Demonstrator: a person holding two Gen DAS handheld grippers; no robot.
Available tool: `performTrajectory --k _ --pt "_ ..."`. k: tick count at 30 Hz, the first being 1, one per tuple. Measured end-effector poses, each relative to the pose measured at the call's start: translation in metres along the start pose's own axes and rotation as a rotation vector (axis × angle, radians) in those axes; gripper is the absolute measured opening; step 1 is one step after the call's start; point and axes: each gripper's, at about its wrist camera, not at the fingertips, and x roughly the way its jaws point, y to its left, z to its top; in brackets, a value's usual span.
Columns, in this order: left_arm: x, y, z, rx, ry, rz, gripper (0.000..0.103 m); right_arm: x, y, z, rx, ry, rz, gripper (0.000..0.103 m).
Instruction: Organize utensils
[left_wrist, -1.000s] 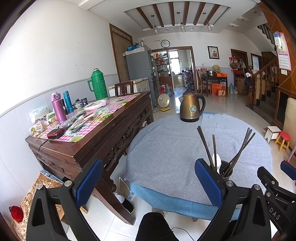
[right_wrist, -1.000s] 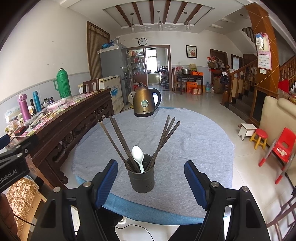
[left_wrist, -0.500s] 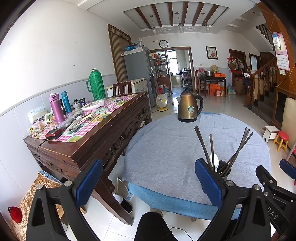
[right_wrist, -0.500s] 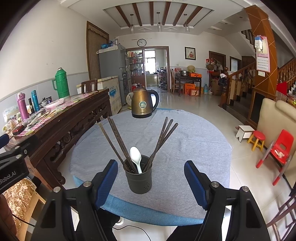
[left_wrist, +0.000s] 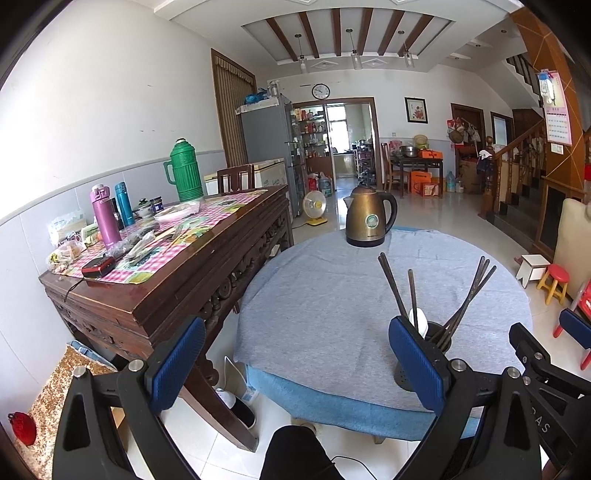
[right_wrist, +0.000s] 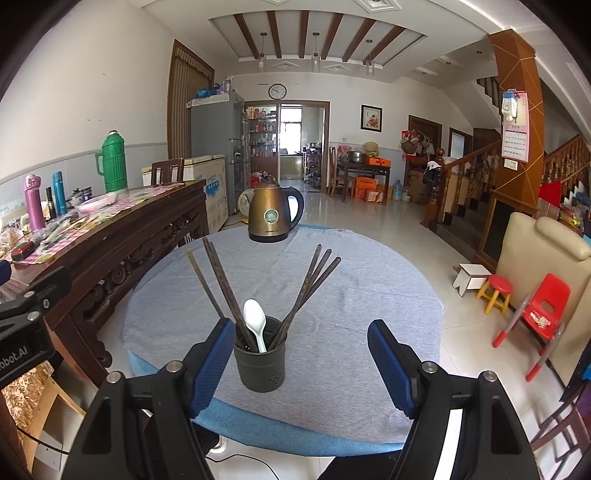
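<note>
Both grippers hang open at the near edge of the round worktop, holding nothing.

From the left wrist: the left gripper (left_wrist: 295, 363) stands wide, empty; the utensil holder (left_wrist: 436, 338) sits half hidden behind its right finger, dark chopsticks (left_wrist: 393, 286) fanning up, the kettle (left_wrist: 369, 218) well beyond. From the right wrist: the right gripper (right_wrist: 301, 363) is spread too, the utensil holder (right_wrist: 260, 360) upright on the grey-clothed worktop (right_wrist: 351, 295) just beside its left finger; whether they touch I cannot tell. A white spoon (right_wrist: 255, 325) stands among the chopsticks (right_wrist: 314, 284).
</note>
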Motion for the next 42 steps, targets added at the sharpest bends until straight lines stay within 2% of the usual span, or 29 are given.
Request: performTrajectory --k 9,42 --pt "0.0004 -0.0040 -0.0014 0.007 0.006 -0.002 0.100 -0.0004 -0.0006 0.0007 -0.011 -0.003 -0.033 0.078" --pt "0.0066 0.0003 -0.0061 0.003 0.007 0.003 0.100 -0.0022 0.0022 -0.0033 -0.022 0.007 -0.002 0.078"
